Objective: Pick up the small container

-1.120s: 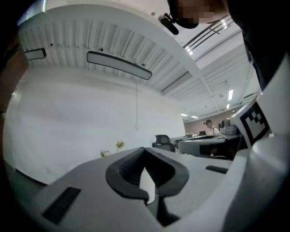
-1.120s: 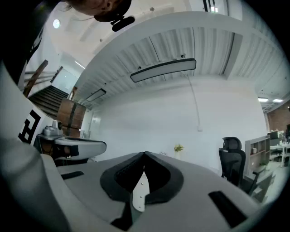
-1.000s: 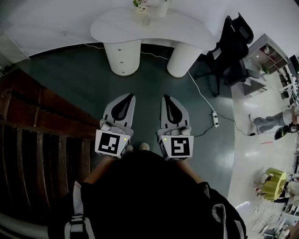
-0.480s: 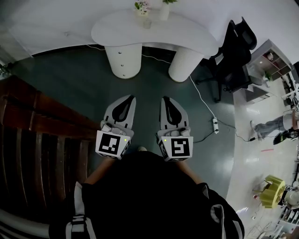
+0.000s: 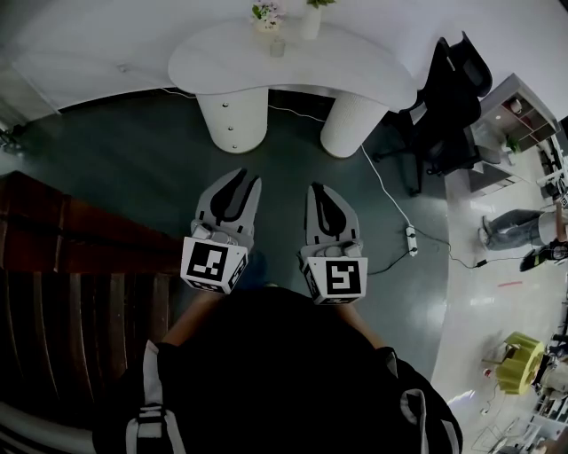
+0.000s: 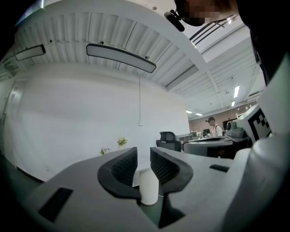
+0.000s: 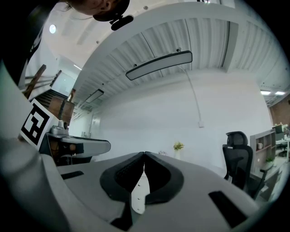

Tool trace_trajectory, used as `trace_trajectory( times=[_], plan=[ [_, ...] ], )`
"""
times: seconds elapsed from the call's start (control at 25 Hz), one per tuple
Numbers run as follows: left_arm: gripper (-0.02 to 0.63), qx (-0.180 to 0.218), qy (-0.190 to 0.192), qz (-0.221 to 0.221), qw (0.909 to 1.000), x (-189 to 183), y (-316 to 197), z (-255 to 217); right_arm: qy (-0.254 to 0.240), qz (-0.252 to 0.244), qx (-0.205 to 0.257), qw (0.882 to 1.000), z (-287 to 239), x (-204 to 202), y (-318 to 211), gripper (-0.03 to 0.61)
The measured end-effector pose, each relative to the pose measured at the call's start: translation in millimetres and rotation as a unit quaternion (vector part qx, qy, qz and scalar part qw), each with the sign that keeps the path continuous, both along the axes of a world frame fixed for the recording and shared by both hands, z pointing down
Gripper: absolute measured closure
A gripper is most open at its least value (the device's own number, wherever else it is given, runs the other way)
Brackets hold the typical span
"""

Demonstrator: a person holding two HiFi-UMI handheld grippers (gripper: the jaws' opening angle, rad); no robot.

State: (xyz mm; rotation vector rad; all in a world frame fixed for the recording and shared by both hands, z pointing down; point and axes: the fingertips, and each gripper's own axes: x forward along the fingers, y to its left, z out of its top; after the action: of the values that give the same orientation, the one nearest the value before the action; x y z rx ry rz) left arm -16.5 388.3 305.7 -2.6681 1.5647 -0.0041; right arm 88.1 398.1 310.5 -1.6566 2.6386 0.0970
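Note:
The small container (image 5: 278, 47) is a pale cup far ahead on a white kidney-shaped table (image 5: 355, 64), beside a little flower pot (image 5: 264, 15) and a white vase (image 5: 310, 18). Both grippers hang over the dark floor, well short of the table. My left gripper (image 5: 247, 177) has its jaws opening, with a narrow gap and nothing held between them. In the left gripper view (image 6: 143, 152) only a white table leg (image 6: 148, 189) shows through the gap. My right gripper (image 5: 317, 186) is shut and empty, and its own view (image 7: 144, 155) shows the jaws meeting.
A black office chair (image 5: 448, 97) stands right of the table. A white cable runs to a power strip (image 5: 409, 227) on the floor. Dark wooden stairs (image 5: 71, 266) fill the left side. A person (image 5: 515, 227) and a yellow stool (image 5: 517, 363) are at the far right.
The left gripper's jaws have parted from shut to a small gap. Both grippers and the view have shifted slightly forward, toward the table. The right gripper stays shut.

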Motion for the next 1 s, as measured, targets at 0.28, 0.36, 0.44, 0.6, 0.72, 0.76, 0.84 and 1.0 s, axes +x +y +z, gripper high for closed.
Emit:
trace_trajectory(
  times=[0.28,0.36,0.44,0.6,0.72,0.76,0.84,1.0],
  plan=[
    [0.421,0.003,0.005,0.010,0.9999,-14.2,-59.6,8.8,0.008,0.024,0.002,1.000,8.1,-7.8,-47.0,0.557],
    [0.402,-0.003,0.005,0.018,0.9998,-18.4,-81.9,14.2,0.009,0.030,0.001,0.999,10.2,-12.3,-66.5,0.557],
    [0.386,-0.013,0.002,0.025,0.9996,-23.4,-106.4,18.2,0.010,0.034,0.001,0.999,9.3,-18.6,-89.4,0.557],
    [0.380,-0.016,-0.002,0.033,0.9993,-35.4,-156.4,22.8,0.015,0.048,-0.002,0.999,9.4,-28.9,-136.7,0.557],
    [0.376,-0.022,-0.004,0.041,0.9989,-40.6,-192.9,27.8,0.015,0.054,-0.009,0.998,11.8,-36.1,-170.4,0.557],
    [0.376,-0.023,-0.005,0.043,0.9988,-42.9,-203.8,29.3,0.019,0.053,-0.012,0.998,14.5,-39.3,-180.2,0.556],
    [0.376,-0.026,-0.004,0.044,0.9987,-49.5,-224.0,32.1,0.031,0.052,-0.025,0.998,19.1,-47.3,-198.1,0.557],
    [0.376,-0.036,-0.002,0.049,0.9981,-60.2,-258.6,39.1,0.028,0.067,-0.028,0.997,18.9,-58.6,-233.4,0.557]
  ],
)
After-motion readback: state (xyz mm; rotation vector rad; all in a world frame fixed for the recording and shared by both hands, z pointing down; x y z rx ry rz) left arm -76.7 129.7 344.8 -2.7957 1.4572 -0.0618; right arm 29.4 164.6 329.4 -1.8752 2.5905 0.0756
